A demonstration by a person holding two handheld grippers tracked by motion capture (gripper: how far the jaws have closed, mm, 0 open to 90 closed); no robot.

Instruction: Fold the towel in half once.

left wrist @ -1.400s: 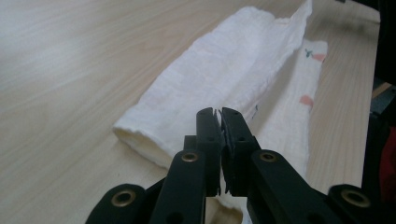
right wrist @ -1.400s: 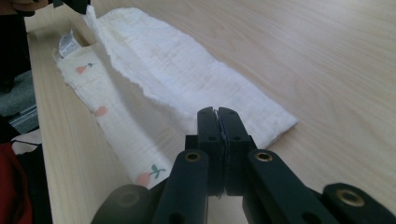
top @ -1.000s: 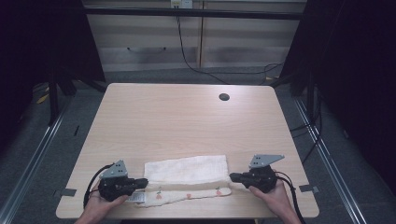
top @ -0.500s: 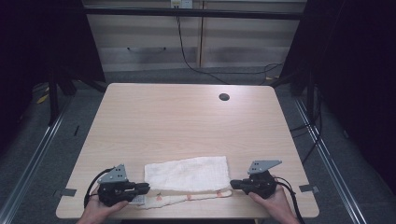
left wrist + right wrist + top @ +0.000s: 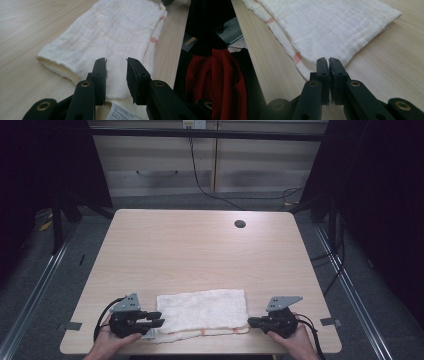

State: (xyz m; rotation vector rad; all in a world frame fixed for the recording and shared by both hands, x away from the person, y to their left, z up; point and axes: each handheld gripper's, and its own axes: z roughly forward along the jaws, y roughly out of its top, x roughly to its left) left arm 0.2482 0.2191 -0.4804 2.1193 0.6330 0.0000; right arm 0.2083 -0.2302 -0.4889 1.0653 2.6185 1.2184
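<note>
A white folded cloth [image 5: 202, 312] with small pink marks lies flat near the table's front edge. It also shows in the left gripper view [image 5: 112, 32] and the right gripper view [image 5: 332, 25]. My left gripper [image 5: 161, 318] is at the cloth's left end. Its jaws [image 5: 117, 62] stand open just above the fabric, holding nothing. My right gripper [image 5: 250, 322] is at the cloth's right end with its jaws [image 5: 328, 60] shut on the near corner. A printed label [image 5: 122, 112] peeks out under the left jaws.
The light wooden table [image 5: 200, 255] has a round cable hole [image 5: 240, 224] at the back right. The front edge runs just behind both hands. A red garment [image 5: 224, 82] hangs below that edge. Cabinets and cables stand beyond the far side.
The pink-marked strip that lay stretched out in front of the cloth now sits tucked against its front edge. Both hands have shifted slightly toward the table's front edge.
</note>
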